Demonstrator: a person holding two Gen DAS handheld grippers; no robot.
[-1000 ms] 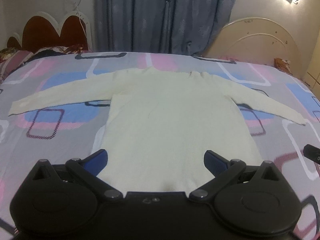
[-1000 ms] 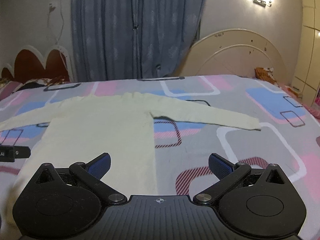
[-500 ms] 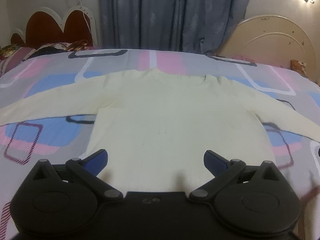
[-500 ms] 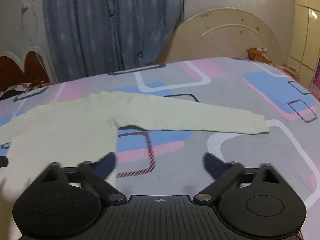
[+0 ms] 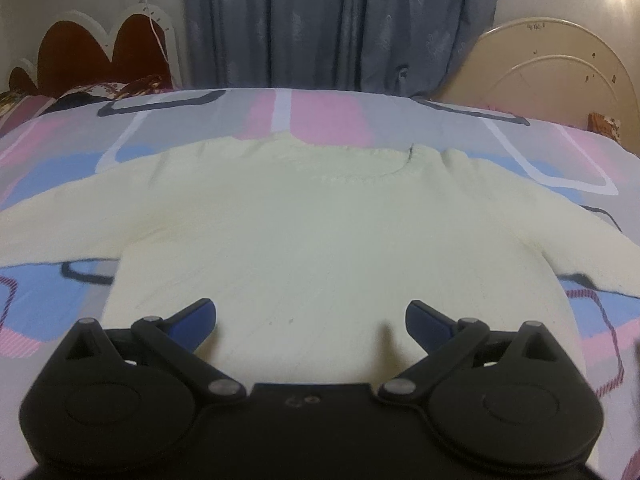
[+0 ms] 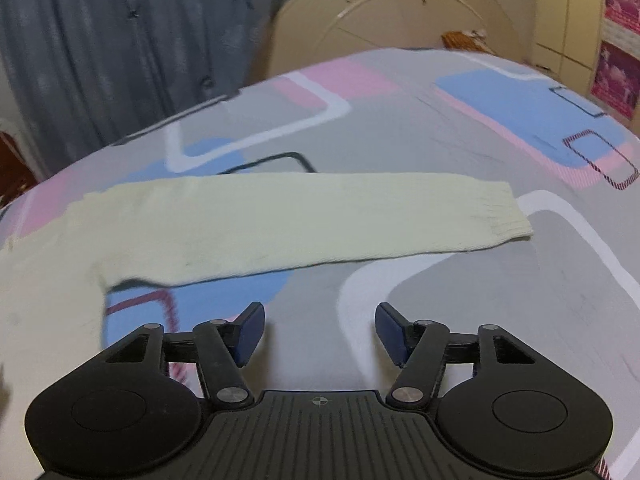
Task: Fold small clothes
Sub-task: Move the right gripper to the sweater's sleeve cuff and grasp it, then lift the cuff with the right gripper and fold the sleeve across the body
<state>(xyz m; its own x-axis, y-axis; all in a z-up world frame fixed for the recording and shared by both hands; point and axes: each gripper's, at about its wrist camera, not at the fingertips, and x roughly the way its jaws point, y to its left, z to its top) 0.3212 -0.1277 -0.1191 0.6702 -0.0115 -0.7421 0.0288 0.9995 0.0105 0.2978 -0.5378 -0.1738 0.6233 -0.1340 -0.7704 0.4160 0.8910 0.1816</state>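
Observation:
A cream long-sleeved sweater (image 5: 320,232) lies flat on the patterned bedspread, neckline away from me, sleeves spread out to both sides. My left gripper (image 5: 310,322) is open and empty, low over the sweater's body. In the right wrist view the sweater's right sleeve (image 6: 320,220) stretches to the right and ends in a ribbed cuff (image 6: 504,216). My right gripper (image 6: 318,330) is open and empty over the bedspread, just in front of that sleeve, its jaws partly drawn in.
The bedspread (image 6: 460,120) is grey with pink, blue and white rectangles. Blue curtains (image 5: 340,20) hang behind the bed. A red and white headboard (image 5: 92,52) stands at the far left, a cream headboard (image 5: 552,76) at the far right.
Both grippers have moved forward and lower toward the sweater. The right gripper has swung right toward the sleeve and its jaws have narrowed. The left jaws stay wide open.

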